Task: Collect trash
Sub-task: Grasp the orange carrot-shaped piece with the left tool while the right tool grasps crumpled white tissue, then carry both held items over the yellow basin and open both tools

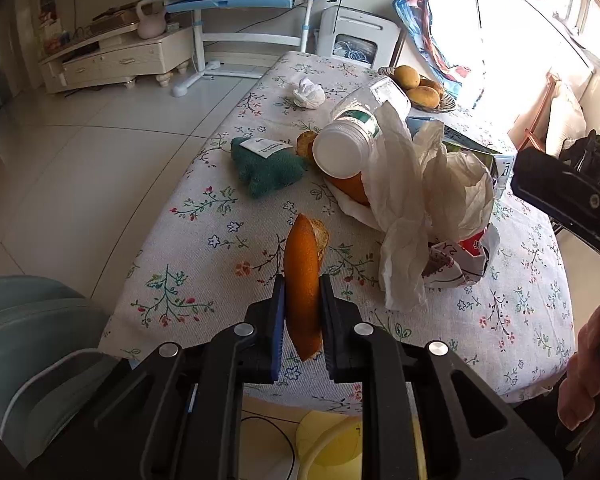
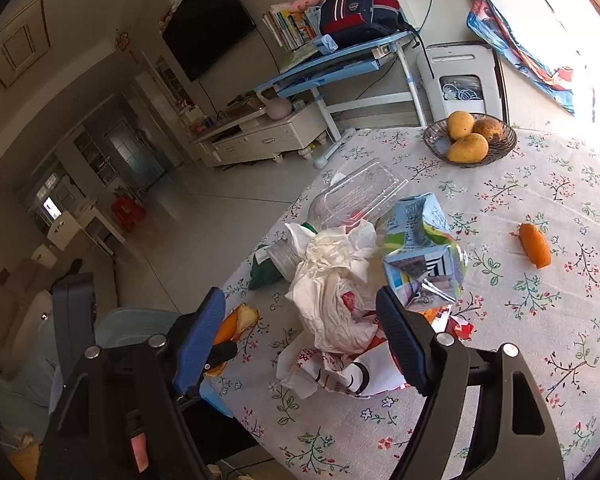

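Two grippers up: my left gripper (image 1: 302,300) is clamped on an orange peel (image 1: 303,276) near the tabletop's (image 1: 204,248) near edge. My right gripper (image 2: 300,344) stands apart, empty, over the trash pile (image 2: 340,312) mid-table.

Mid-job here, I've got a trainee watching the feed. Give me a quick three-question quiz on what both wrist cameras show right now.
1. True or false: the left gripper is shut on a curved orange fruit peel.
2. Which item sits in the dark wire bowl at the far end of the floral tablecloth? A) yellow mangoes B) red apples C) green bottles
3. Fill in: the right gripper stands ____ in front of the pile with the crumpled white plastic bag and the blue-green drink carton.

Key: 1 true; 2 A; 3 open
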A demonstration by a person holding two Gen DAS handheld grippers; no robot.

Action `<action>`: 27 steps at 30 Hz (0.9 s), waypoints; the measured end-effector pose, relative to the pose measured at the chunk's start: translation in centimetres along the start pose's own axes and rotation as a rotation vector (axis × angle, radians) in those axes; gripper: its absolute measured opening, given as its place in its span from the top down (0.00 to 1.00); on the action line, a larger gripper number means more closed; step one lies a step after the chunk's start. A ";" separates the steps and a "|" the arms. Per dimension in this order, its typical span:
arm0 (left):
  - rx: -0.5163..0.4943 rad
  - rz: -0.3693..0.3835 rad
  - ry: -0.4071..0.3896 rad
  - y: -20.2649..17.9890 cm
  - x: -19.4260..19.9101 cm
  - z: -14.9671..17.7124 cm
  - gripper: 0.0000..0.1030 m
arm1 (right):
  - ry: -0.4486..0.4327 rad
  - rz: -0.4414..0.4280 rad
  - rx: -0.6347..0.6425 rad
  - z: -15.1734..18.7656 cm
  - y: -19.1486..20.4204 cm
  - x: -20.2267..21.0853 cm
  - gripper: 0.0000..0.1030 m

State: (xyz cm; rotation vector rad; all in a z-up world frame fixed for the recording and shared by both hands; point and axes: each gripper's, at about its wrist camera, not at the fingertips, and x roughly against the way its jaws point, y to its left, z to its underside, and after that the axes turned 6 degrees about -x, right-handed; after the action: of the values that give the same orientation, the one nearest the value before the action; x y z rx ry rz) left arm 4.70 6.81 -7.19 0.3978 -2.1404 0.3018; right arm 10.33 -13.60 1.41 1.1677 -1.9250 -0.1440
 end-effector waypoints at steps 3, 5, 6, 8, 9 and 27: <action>-0.011 -0.005 -0.018 0.2 1.1 0.6 0.85 | 0.046 0.113 0.062 0.6 0.7 -2.6 0.43; -0.023 -0.003 -0.031 0.2 1.8 0.9 0.85 | 0.079 0.139 0.022 1.0 -0.5 -3.8 0.77; -0.028 -0.002 -0.038 0.1 2.2 1.0 0.85 | 0.080 0.127 -0.017 1.0 -1.3 -3.7 0.80; -0.041 -0.005 -0.058 0.0 2.9 1.3 0.85 | 0.044 0.103 -0.060 0.9 -2.2 -2.7 0.84; -0.047 -0.005 -0.067 -0.1 3.3 1.4 0.85 | 0.020 0.082 -0.069 0.9 -2.3 -1.9 0.84; -0.140 0.018 -0.153 -2.8 8.9 4.7 0.85 | 0.033 -0.149 -0.018 6.9 2.0 8.5 0.84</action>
State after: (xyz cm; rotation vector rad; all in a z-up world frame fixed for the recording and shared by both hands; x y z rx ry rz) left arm -2.46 1.09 -2.25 0.3297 -2.3003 0.1336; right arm 2.40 -21.11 3.25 1.2942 -1.8042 -0.2203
